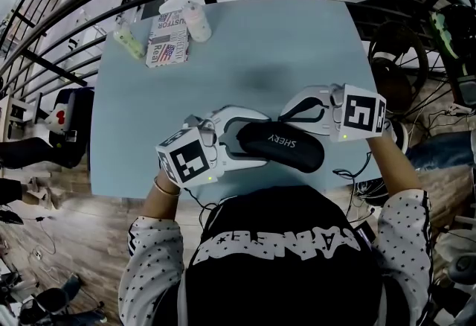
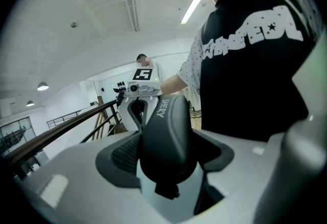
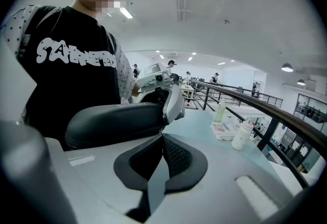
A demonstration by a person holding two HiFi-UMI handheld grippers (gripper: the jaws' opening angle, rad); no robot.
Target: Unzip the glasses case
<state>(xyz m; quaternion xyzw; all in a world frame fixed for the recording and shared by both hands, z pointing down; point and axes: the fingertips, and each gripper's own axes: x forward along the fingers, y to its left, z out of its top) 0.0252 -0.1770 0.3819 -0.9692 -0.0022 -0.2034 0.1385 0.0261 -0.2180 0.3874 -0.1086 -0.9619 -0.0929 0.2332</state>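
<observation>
Left gripper (image 2: pixel 166 159) clamps one end of the glasses case (image 1: pixel 281 144). Right gripper (image 3: pixel 162 136), pinched closed, touches its seam. Far beyond both grippers on the surface (image 1: pixel 268 49) stand a white bottle (image 1: pixel 197 21), printed box (image 1: pixel 167 39) and green bottle (image 1: pixel 128 42).

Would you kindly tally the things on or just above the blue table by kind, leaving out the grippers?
Glasses case: 1
Bottles: 2
Printed box: 1
Total: 4
</observation>
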